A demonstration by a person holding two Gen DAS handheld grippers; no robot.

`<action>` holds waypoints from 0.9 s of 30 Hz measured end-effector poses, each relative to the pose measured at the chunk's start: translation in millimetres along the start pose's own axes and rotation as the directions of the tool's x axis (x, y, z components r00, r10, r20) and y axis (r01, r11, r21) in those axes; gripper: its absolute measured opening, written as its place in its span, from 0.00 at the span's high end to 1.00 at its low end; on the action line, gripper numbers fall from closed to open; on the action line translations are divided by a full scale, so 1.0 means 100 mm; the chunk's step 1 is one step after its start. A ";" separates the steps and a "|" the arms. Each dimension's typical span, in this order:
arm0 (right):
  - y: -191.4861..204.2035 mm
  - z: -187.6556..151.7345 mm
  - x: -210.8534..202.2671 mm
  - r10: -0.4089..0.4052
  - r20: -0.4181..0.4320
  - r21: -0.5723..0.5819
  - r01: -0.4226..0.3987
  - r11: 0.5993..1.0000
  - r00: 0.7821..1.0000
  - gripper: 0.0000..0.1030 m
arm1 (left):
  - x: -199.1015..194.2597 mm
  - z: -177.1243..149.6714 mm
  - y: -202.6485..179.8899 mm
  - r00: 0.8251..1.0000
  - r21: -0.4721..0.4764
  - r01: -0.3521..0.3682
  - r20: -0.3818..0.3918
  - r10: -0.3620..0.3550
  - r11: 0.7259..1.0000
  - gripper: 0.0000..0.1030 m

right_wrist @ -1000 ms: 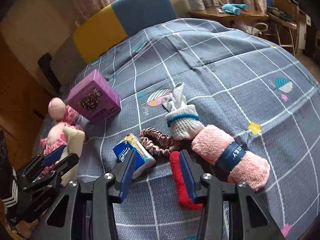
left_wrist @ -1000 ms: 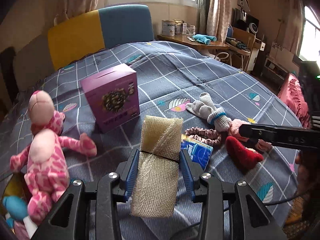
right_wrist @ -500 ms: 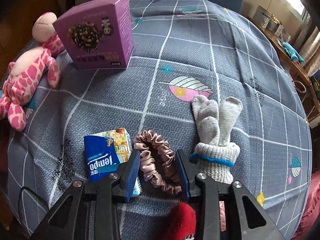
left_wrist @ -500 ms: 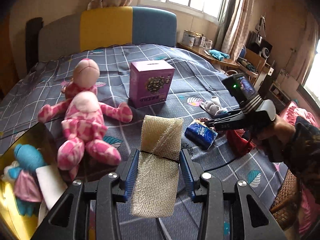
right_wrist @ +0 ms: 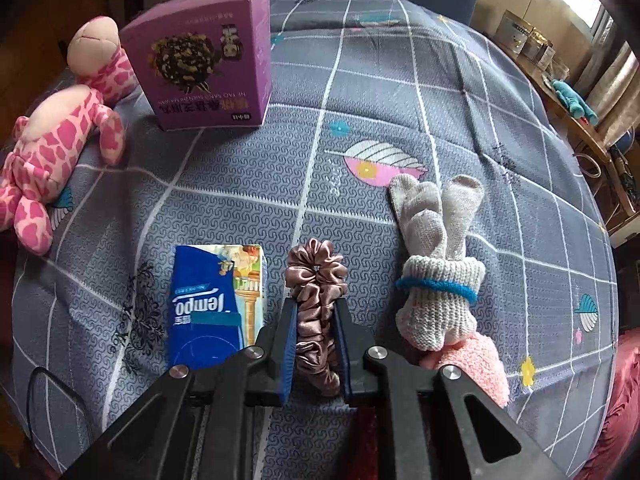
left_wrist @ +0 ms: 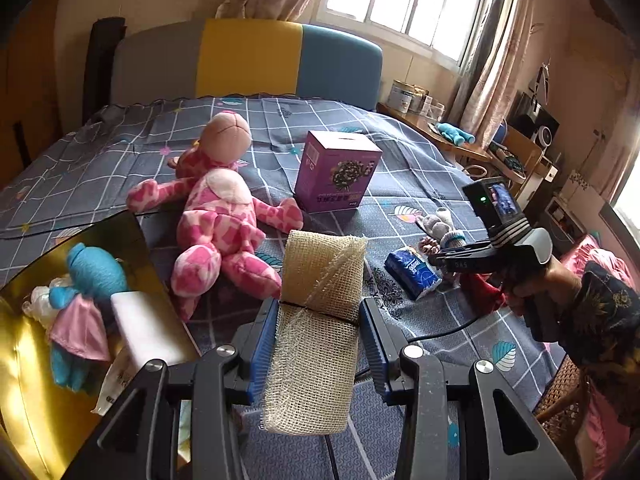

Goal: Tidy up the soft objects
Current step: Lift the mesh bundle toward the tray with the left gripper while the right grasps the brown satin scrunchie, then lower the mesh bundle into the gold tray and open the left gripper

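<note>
Satin scrunchie just right of tissue pack on bed, right gripper just closed, clamped on it. Left gripper grips mesh roll, beside gold box. Step: pick-up. Next: lift scrunchie straight, carry to box, avoid dragging pack.

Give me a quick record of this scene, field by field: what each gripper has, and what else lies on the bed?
Left gripper: shut on a beige mesh cloth roll, raised over the bed
Right gripper: jaws just closed on the mauve satin scrunchie, which lies on the bedspread
Beside scrunchie: blue tissue pack on one side, rolled grey socks on the other
Partly under socks: pink fluffy towel roll
Further back: purple box, pink spotted plush toy
Gold container: holds a blue plush doll and a white block
</note>
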State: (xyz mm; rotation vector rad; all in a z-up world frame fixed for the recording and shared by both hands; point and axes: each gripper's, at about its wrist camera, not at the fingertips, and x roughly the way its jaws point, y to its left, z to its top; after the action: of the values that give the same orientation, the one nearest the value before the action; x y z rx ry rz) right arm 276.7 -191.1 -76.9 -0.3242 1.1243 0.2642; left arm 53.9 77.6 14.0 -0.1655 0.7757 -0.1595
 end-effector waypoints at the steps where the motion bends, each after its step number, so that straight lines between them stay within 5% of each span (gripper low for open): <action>1: 0.02 -0.01 -0.08 -0.004 0.020 -0.001 0.004 1.000 1.000 0.84 | -0.03 -0.02 0.01 1.000 -0.001 -0.003 0.004 0.003 1.000 0.59; 7: 0.27 -0.18 -0.50 0.106 0.068 0.001 -0.106 0.994 0.992 0.84 | -0.17 -0.12 0.11 1.000 -0.029 -0.020 0.021 0.021 0.999 0.59; 12: 0.85 -0.50 -0.52 0.236 0.019 -0.072 -0.234 0.970 0.972 0.84 | -0.30 -0.24 0.23 0.999 -0.064 -0.044 0.028 0.046 0.997 0.59; 17: 1.15 -0.72 -0.21 0.226 -0.062 -0.076 -0.230 0.970 0.972 0.84 | -0.47 -0.38 0.44 0.995 -0.118 -0.089 0.040 0.095 0.989 0.59; 21: 1.19 -0.74 -0.21 0.217 -0.043 -0.074 -0.219 0.973 0.975 0.83 | -0.69 -0.48 0.70 0.986 -0.176 -0.145 0.061 0.158 0.974 0.59; 27: 1.22 -0.68 -0.21 0.196 -0.014 -0.091 -0.197 0.976 0.980 0.83 | -0.92 -0.67 1.22 0.958 -0.305 -0.256 0.045 0.283 0.917 0.59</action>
State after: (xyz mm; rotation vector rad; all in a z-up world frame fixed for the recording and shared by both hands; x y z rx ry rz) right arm 166.4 -105.5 -99.7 -0.2952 1.1527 0.4911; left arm -47.9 209.5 4.5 -0.3458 0.7228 0.2284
